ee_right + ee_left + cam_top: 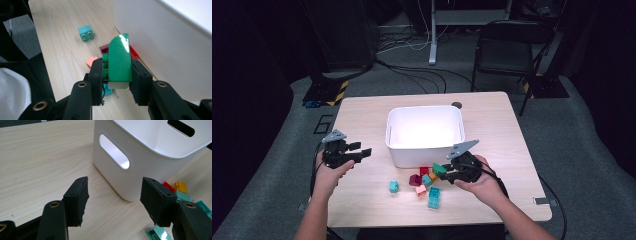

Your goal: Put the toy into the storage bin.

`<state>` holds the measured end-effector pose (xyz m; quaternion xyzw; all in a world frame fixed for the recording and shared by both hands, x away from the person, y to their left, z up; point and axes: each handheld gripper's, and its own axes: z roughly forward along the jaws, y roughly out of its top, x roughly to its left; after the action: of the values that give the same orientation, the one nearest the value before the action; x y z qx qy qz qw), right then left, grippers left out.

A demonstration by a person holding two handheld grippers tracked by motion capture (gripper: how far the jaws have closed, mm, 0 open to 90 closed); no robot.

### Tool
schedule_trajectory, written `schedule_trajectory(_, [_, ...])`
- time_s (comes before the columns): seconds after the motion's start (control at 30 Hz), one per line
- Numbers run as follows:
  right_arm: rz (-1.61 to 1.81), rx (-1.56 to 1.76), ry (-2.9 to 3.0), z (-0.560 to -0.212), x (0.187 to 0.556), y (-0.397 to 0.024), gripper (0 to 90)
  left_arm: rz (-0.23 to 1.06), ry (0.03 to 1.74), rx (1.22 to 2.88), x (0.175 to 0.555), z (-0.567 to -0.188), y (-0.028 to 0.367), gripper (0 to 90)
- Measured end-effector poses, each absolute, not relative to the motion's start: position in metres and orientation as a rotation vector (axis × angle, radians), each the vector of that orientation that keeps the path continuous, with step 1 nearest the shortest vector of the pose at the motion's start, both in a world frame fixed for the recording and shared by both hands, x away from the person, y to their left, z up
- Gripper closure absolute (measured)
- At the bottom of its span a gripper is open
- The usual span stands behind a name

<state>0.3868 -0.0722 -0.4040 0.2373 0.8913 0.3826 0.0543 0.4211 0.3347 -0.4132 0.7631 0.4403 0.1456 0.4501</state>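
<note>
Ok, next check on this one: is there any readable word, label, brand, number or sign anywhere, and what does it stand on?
None: no readable text in any view.
White plastic bin: plain walls, no label.
Green curved plastic brick in the right gripper: no print.
Loose coloured bricks on the light wooden table: no markings legible.
Yellow-and-black striped marking on the floor: a pattern, no words.

This looks like a lab or recording studio. A small light wooden table (492, 125) stands on grey carpet (592, 165) in a dark room. Loose black and white cables (412, 55) trail across the floor past a black folding chair (507, 50), a white desk leg (432, 35) and a yellow-and-black striped stand base (329, 92).
</note>
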Motion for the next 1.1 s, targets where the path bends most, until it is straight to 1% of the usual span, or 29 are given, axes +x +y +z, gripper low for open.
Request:
schedule_trajectory(0.4, [1.175,0.717,2.689,-0.372,0.404,-0.062,65.9,0.362,1.090,1.878,0.421,-0.413,0.336,39.0])
schedule_trajectory(0.93, [1.201,0.736,2.619,-0.341,0.438,-0.048,65.9,0.356,1.090,1.876,0.422,-0.413,0.338,39.0])
schedule_trajectory(1.1, [1.194,0.745,2.613,-0.336,0.449,-0.043,66.0,0.355,1.094,1.876,0.422,-0.413,0.338,39.0])
